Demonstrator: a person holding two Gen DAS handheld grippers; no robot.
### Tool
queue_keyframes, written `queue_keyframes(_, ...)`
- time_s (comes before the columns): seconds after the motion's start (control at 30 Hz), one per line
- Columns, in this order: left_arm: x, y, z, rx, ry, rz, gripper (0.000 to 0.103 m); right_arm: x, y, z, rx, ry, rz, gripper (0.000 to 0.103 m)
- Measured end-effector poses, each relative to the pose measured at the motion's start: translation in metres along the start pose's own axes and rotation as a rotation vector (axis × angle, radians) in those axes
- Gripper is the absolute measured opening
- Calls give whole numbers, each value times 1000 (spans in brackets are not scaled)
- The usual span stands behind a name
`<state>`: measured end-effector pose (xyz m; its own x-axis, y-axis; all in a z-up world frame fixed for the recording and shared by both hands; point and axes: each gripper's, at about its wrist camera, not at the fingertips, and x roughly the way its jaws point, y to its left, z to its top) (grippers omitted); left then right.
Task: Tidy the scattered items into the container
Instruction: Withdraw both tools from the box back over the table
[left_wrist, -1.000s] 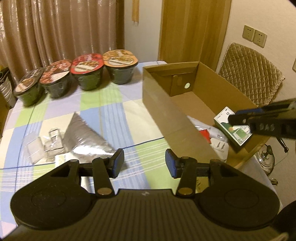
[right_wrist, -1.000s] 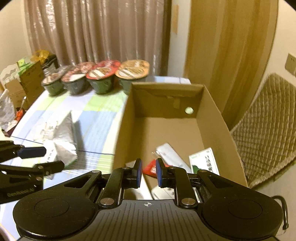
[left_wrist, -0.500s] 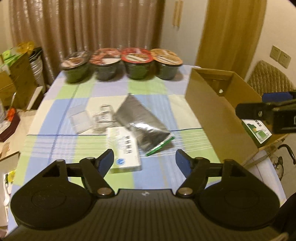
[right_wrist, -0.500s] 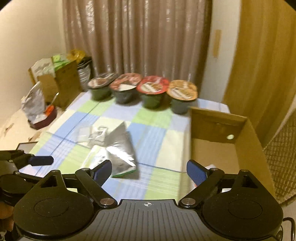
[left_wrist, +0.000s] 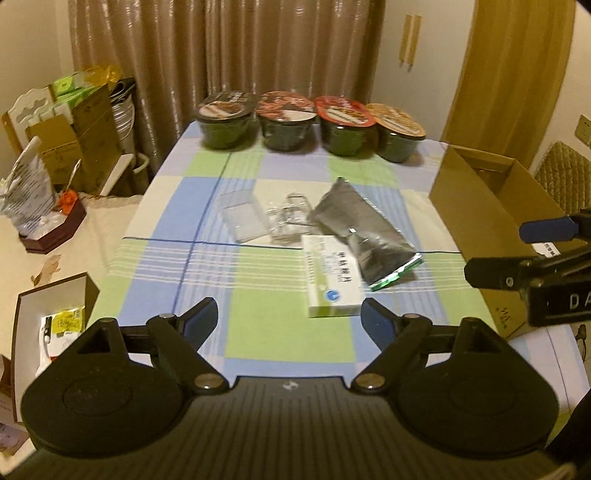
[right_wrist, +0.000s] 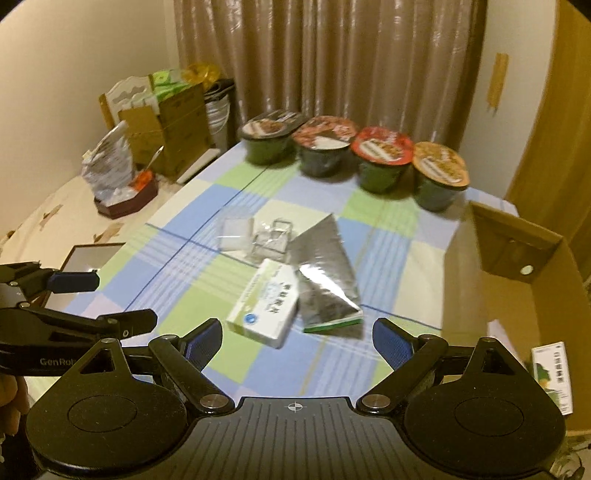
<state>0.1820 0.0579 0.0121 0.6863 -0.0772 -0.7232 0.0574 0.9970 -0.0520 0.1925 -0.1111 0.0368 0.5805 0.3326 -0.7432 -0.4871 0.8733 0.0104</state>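
On the checked tablecloth lie a white medicine box, a silver foil pouch overlapping it, and clear plastic packaging. The open cardboard box stands at the table's right side, with a green and white carton inside. My left gripper hovers open near the table's front edge, short of the medicine box. My right gripper is also open and holds nothing, in front of the medicine box and pouch.
Four noodle bowls line the far edge before a curtain. Cardboard boxes and bags crowd the floor at left. A small open box sits near the table's left front corner. A quilted chair stands behind the container.
Both grippers swung left from the cardboard box toward the scattered items. The right gripper, nearly shut over the box a second ago, opened wide. The left gripper's jaws also widened.
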Motion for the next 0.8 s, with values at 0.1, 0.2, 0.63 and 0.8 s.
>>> queue_keyframes(0.1,3,10,-2,-11,6,7,82,8,6,-1,-4,15,5,94)
queue_keyframes(0.2,8,16,-3,-14,12,9,82,19,7,-5,-3,32,3,94)
queue_keyframes(0.63,63,0,-10,45,72,-49,83,54,-26,-48,21,66,-42,94)
queue_keyframes(0.8,95,-12,-6,77,84,-73,83,69,-36,-49,0,41,-50,94)
